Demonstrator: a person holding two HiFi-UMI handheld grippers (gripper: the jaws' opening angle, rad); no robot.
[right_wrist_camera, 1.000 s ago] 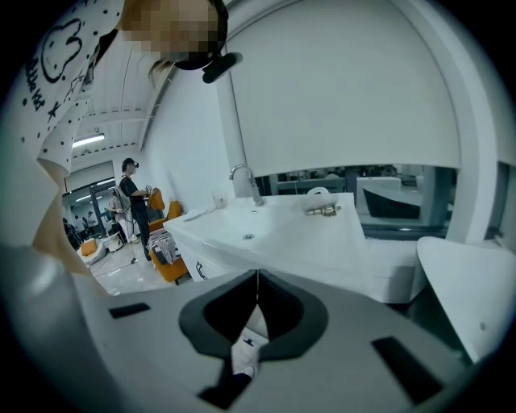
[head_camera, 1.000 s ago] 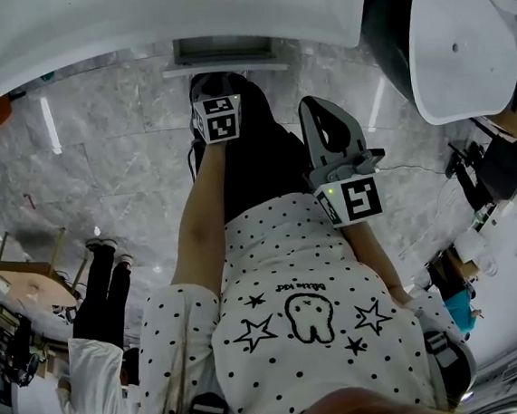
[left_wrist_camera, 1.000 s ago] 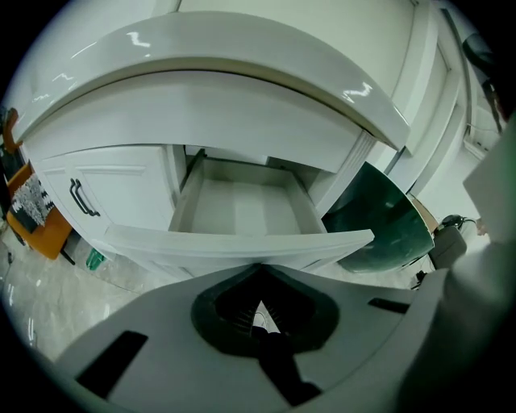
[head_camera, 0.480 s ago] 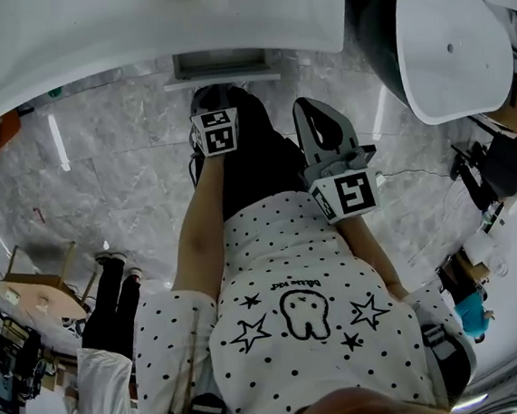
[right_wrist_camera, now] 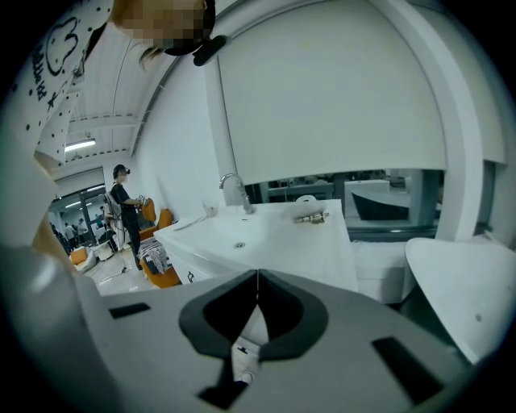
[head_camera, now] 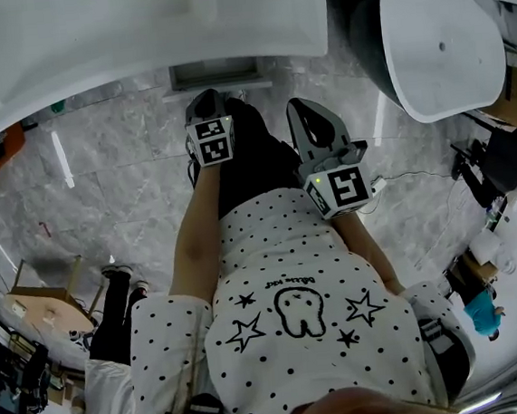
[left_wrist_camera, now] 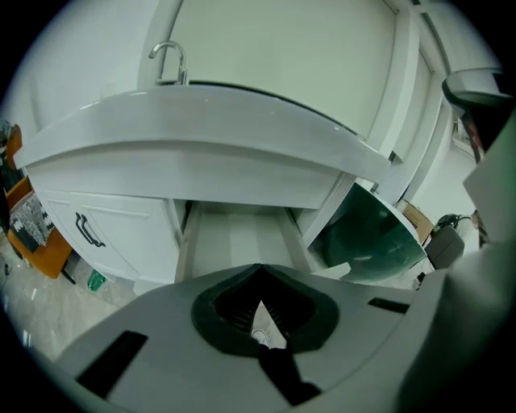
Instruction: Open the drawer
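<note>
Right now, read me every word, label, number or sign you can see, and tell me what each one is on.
Shirt: one short line of print above the tooth drawing, upside down in the head view, too blurred to read.
Left marker cube and right marker cube: black square code patterns only, no words.
Nothing else legible shows in any view.
</note>
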